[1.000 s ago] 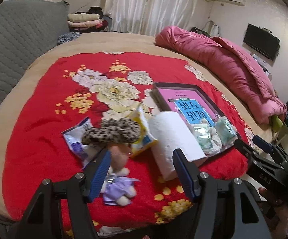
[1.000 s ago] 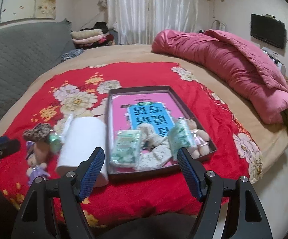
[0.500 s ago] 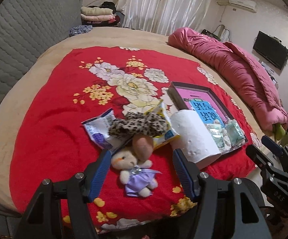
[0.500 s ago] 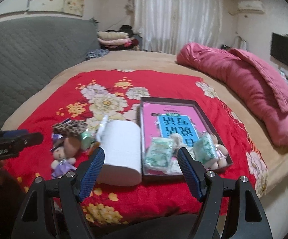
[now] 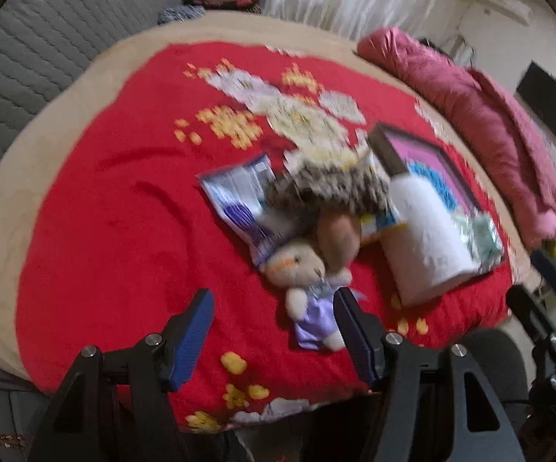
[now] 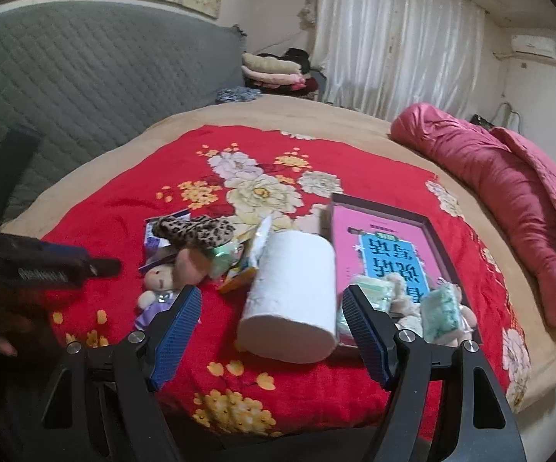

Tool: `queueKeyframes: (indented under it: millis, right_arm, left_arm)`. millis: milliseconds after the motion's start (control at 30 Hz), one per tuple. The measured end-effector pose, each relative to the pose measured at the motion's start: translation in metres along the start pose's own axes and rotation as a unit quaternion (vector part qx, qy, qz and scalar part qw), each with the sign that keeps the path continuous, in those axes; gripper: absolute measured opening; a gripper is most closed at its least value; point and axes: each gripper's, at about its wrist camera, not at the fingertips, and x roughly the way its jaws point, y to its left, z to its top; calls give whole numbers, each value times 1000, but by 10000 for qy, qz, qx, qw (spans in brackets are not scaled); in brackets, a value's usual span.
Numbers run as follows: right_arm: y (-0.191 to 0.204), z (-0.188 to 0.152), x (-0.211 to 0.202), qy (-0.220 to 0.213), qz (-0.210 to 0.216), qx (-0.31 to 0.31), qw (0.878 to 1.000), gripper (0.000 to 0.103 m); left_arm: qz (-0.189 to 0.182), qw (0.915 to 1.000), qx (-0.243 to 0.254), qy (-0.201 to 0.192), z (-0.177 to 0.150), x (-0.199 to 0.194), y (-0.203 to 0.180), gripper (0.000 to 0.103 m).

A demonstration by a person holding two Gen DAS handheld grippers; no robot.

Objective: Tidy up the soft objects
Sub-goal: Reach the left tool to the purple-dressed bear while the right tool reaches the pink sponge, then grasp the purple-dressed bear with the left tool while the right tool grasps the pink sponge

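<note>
Left tongs [image 5: 274, 331]: blades apart, empty, angled down at bed; likely lining up on plush.
Plush doll [image 5: 308, 288]: purple dress, on red floral blanket [image 5: 124, 231], just ahead of left tongs, nearer right blade.
Leopard fabric [image 6: 195, 229], packets: beyond doll.
Right tongs [image 6: 272, 325]: apart, empty; paper roll [image 6: 293, 292] straight ahead.
Tray [image 6: 434, 231]: ahead-right, some soft items inside, probable sorting destination.

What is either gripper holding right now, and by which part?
Nothing. The left gripper and right gripper both stand open and empty above the red blanket; the plush bear lies ungripped.
</note>
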Motion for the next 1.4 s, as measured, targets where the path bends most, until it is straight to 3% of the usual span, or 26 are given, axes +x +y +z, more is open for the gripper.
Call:
queueKeyframes:
  millis: [300, 400, 567, 767, 833, 1067, 1200, 1300, 1400]
  right_arm:
    - [-6, -3, 14, 117, 59, 124, 9998, 77]
    - [-9, -4, 17, 146, 85, 200, 9997, 77]
    - [-11, -6, 27, 234, 156, 280, 9992, 77]
    - [-14, -1, 37, 271, 268, 371, 9986, 77]
    - [-15, 5, 43, 325, 399, 461, 9976, 77]
    - [2, 27, 62, 502, 922, 475, 9933, 77]
    - [20, 35, 77, 748, 1277, 472, 9879, 77]
    - [33, 37, 92, 1023, 1456, 509, 9827, 77]
    - [41, 35, 107, 1290, 1603, 630, 9766, 77]
  left_arm:
    - [-198, 9977, 347, 548, -17, 42, -38, 64]
    - [-226, 9976, 147, 645, -17, 54, -39, 64]
    - [-124, 9973, -123, 720, -9, 71, -41, 64]
    - [178, 9967, 28, 789, -3, 96, -50, 64]
    - [202, 9962, 15, 850, -4, 103, -48, 64]
    - [-84, 9955, -144, 935, 0, 101, -34, 49]
    - [-190, 9949, -71, 992, -1, 95, -30, 48]
    - [-392, 9929, -294, 1080, -4, 88, -16, 48]
    - [-341, 9930, -304, 1086, -7, 81, -7, 48]
